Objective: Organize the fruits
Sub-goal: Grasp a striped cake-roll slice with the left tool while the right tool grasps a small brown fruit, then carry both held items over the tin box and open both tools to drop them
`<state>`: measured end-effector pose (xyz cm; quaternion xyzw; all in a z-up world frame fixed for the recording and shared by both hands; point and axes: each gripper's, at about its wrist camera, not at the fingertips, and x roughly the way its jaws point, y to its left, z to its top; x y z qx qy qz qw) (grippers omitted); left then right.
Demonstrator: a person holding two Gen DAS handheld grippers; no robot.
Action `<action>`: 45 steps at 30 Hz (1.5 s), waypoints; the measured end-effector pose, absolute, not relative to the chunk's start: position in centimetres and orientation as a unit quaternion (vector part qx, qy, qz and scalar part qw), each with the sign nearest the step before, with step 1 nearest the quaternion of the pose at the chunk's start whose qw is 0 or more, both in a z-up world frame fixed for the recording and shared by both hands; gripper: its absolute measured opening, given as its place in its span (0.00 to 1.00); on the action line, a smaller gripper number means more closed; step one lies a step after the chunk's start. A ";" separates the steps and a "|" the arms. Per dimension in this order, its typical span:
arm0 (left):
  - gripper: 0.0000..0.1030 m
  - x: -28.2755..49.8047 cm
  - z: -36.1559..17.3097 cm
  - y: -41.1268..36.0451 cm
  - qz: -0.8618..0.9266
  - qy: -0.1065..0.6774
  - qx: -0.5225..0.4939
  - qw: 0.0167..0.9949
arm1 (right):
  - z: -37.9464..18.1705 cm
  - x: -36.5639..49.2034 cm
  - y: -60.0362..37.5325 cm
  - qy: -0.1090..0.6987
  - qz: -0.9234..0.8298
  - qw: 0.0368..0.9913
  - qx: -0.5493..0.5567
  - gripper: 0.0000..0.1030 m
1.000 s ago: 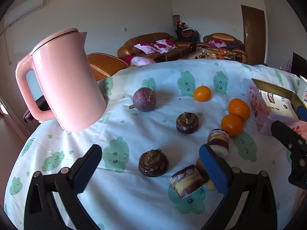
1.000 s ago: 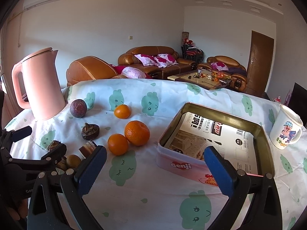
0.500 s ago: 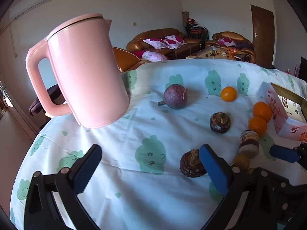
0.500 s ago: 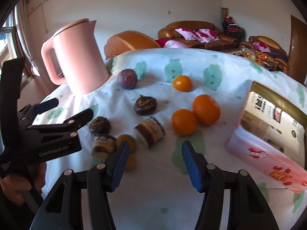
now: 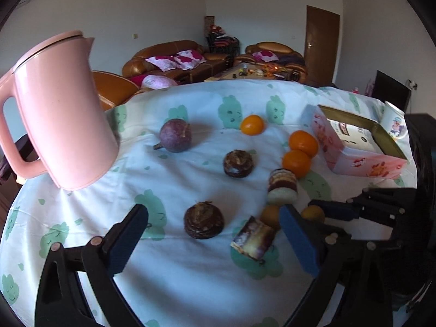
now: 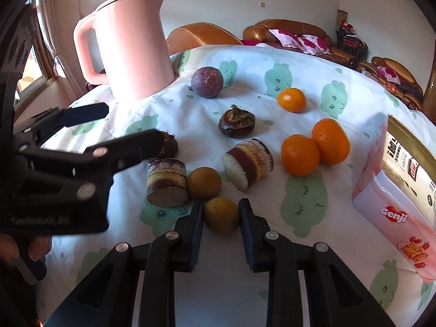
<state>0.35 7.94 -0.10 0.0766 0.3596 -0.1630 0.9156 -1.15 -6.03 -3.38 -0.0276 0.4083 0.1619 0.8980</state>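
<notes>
- Two grippers over a cloth-covered table (image 6: 272, 68), both angled down at scattered fruit.
- right gripper (image 6: 221, 212): jaws have just been closing and now clamp a small brownish-yellow fruit (image 6: 221, 214) at the near edge of the pile.
- left gripper (image 5: 212, 231): jaws wide apart, nothing gripped; a dark water chestnut (image 5: 203, 223) sits on the cloth between its fingers, not touched.
- A second brownish-yellow fruit (image 6: 203, 182) lies just beyond the gripped one, between two sugarcane chunks (image 6: 166, 182).
- Two tangerines (image 6: 299, 154) touch each other right of centre; a smaller orange (image 6: 291, 99) lies farther back.
- Purple passion fruit (image 6: 207, 82) far centre, near the pink kettle (image 6: 130, 46) at far left.
- Open tin box (image 6: 395, 179) at right edge.
</notes>
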 end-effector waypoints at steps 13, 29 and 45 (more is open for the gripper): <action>0.71 -0.2 -2.8 4.0 -0.172 0.382 0.168 0.892 | -2.7 -1.8 -12.3 0.382 0.138 0.913 0.044 0.27; 0.30 -0.6 -1.2 4.5 -0.119 0.327 0.140 0.927 | -2.6 -2.0 -12.7 0.369 0.131 0.918 0.056 0.27; 0.30 -1.6 2.2 1.5 -0.119 0.261 0.066 0.956 | 0.7 -2.7 -17.0 0.303 0.038 0.952 0.030 0.27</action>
